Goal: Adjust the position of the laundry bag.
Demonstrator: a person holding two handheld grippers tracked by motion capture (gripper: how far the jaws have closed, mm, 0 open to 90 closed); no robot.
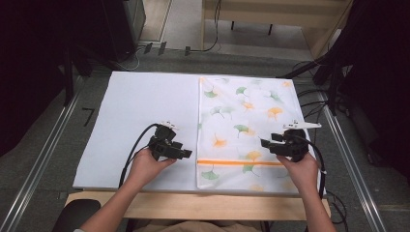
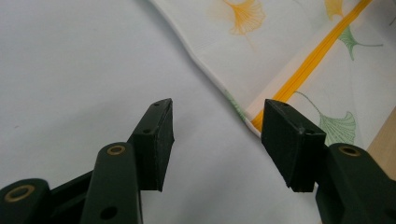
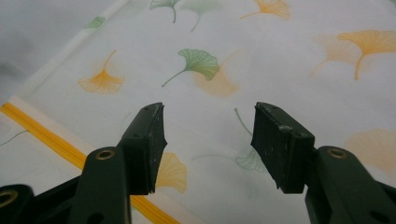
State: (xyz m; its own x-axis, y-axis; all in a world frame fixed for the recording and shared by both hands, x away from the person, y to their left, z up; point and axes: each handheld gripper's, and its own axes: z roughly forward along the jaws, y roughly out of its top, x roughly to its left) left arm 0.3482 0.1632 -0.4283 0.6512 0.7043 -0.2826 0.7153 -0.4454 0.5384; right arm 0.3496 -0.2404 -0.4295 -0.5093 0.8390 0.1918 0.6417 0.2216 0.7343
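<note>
surface: white sheet [image 1: 140, 125] covered the table | cloth: leaf-print cloth [image 1: 241, 125] with an orange stripe lay flat on its right half | left gripper [image 1: 186, 153]: jaws apart, empty, just beside the cloth's left edge near the stripe | right gripper [image 1: 265, 143]: jaws apart, empty, over the cloth's right part

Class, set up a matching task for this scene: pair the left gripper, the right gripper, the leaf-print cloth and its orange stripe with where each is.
Column one:
1 left gripper
2 right gripper
3 leaf-print cloth
4 orange stripe

Column two:
A across the cloth's near end
B over bare white surface
C over the cloth's right part
D on the table's right half

Pairs: 1-B, 2-C, 3-D, 4-A
</note>
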